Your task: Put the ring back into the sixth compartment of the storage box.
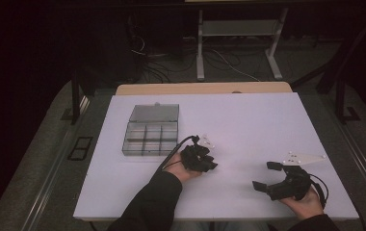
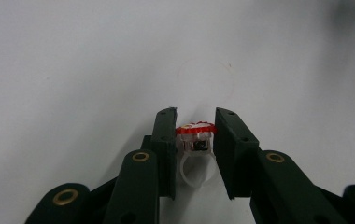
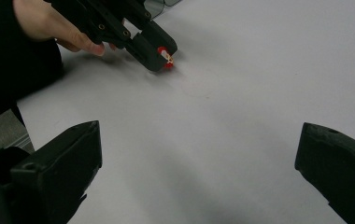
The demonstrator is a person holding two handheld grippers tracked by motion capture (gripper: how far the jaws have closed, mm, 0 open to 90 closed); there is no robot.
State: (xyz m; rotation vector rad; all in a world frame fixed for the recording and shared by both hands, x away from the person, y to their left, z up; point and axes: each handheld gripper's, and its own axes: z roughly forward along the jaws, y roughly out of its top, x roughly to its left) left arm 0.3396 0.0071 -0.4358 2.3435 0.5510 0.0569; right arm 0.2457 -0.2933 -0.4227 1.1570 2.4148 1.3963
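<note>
A small white plastic ring with a red and white top [image 2: 195, 129] sits between the jaws of my left gripper [image 2: 195, 114], which press on both sides of the top just above the white table sheet [image 1: 248, 120]. In the high view the left gripper [image 1: 211, 164] is at the table's middle, held by a hand in a dark sleeve. The right gripper view shows it too, the left gripper [image 3: 159, 51] with the ring [image 3: 166, 57] peeking out as a red spot at its tip. My right gripper [image 1: 266, 175] lies at the front right, open and holding nothing, its jaws wide apart [image 3: 199, 140].
A clear compartment box [image 1: 145, 153] with its lid [image 1: 154, 113] folded back stands at the left middle of the sheet, behind the left gripper. Desk legs and cables are on the dark floor beyond the far edge.
</note>
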